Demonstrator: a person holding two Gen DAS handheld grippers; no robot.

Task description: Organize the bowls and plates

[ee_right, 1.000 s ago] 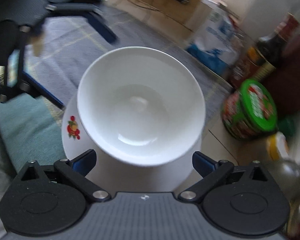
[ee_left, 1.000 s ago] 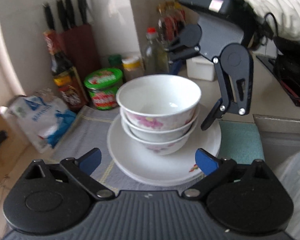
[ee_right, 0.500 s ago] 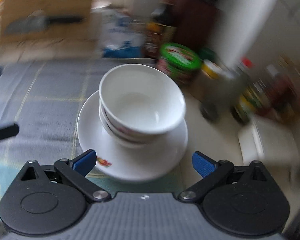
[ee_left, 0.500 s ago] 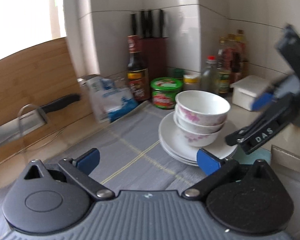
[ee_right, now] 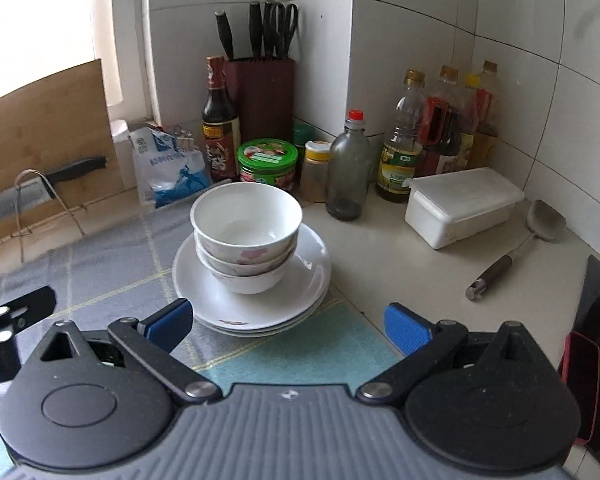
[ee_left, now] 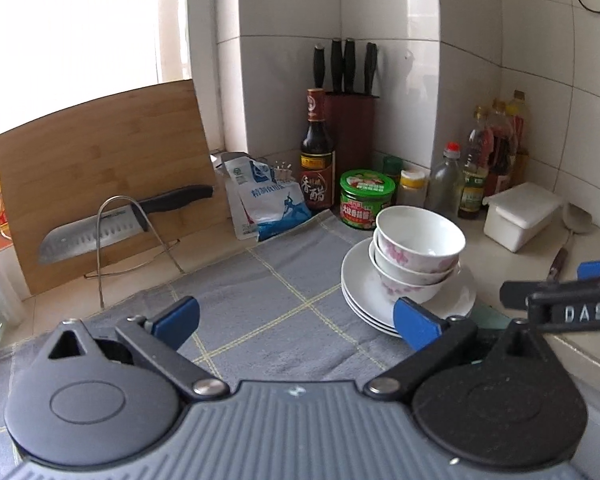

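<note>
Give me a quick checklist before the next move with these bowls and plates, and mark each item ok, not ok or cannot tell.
1. Left gripper open with nothing between its pads: ok.
2. Right gripper open with nothing between its pads: ok.
3. Bowls nested upright in one stack on the plates: ok.
4. Plates stacked flat on the grey cloth, with the near edge over the teal cloth: ok.
5. Top bowl sits level: cannot tell, it looks slightly tilted in the left wrist view.
6. Way clear around the stack: not ok on the far side, where the green-lidded jar and glass bottle stand close behind it.
</note>
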